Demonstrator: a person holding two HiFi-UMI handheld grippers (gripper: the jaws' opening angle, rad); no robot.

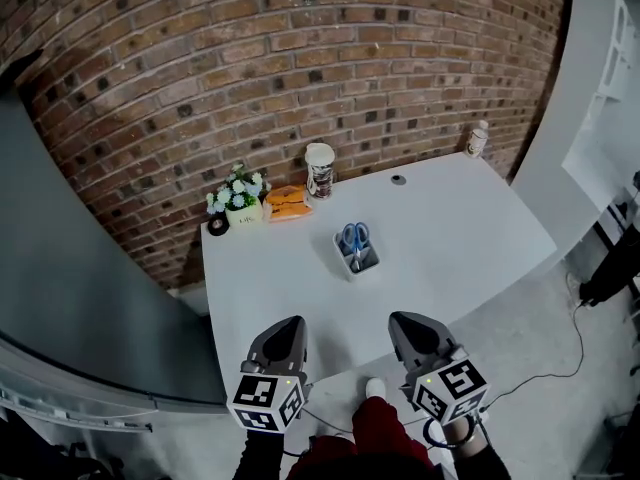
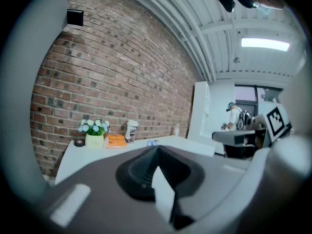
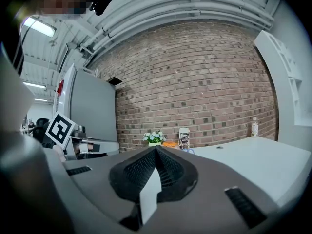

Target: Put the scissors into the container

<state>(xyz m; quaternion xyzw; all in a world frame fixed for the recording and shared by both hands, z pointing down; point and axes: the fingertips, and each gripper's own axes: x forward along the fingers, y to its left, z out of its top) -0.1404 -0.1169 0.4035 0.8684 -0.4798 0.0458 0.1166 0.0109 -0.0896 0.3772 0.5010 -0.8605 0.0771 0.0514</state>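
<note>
Blue-handled scissors (image 1: 354, 236) stand handles-up in a small white container (image 1: 358, 265) near the middle of the white table (image 1: 470, 228). Both grippers hang at the table's near edge, well short of the container. My left gripper (image 1: 290, 320) is shut with nothing in it; in the left gripper view its jaws (image 2: 157, 149) meet at the tip, and the scissors' handles (image 2: 152, 143) show far beyond. My right gripper (image 1: 405, 318) is also shut and empty. In the right gripper view its tip (image 3: 156, 148) is closed, with the scissors (image 3: 188, 150) in the distance.
Along the brick wall stand a flower pot (image 1: 240, 203), an orange item (image 1: 288, 203), a patterned cup (image 1: 320, 171), a black tape roll (image 1: 217, 226) and a small bottle (image 1: 477, 139). A grey panel (image 1: 80, 268) borders the table's left side. Cables lie on the floor at right.
</note>
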